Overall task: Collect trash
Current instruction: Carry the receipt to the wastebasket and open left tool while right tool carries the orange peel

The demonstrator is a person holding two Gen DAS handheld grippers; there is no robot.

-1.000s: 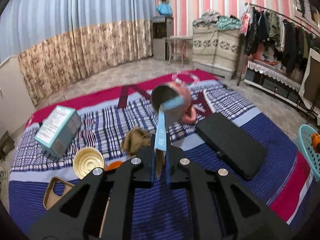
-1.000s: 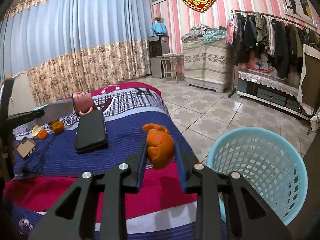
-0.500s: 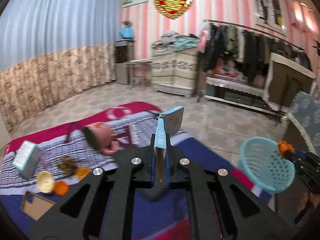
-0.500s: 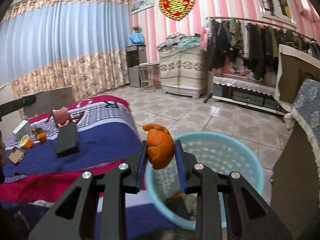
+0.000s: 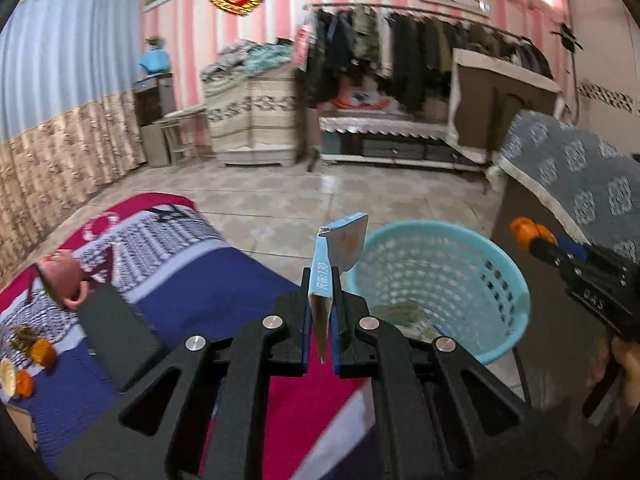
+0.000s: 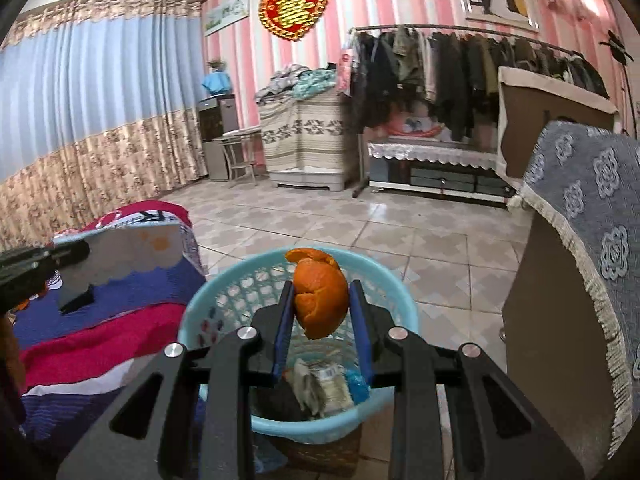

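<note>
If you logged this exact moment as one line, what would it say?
left gripper: shut on flattened carton | right gripper: shut on orange peel, over blue basket | basket: trash inside | neither dropped yet

You're in a home bedroom, it seems: bed (image 5: 224, 280) at nine o'clock, clothes rack (image 6: 460, 64) at one, curtains (image 6: 92, 120).

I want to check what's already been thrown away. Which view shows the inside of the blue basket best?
The right wrist view: it looks down into the blue basket, showing wrappers at the bottom beneath the held orange peel. The left wrist view shows the basket from the side, with only a glimpse of its contents.
</note>
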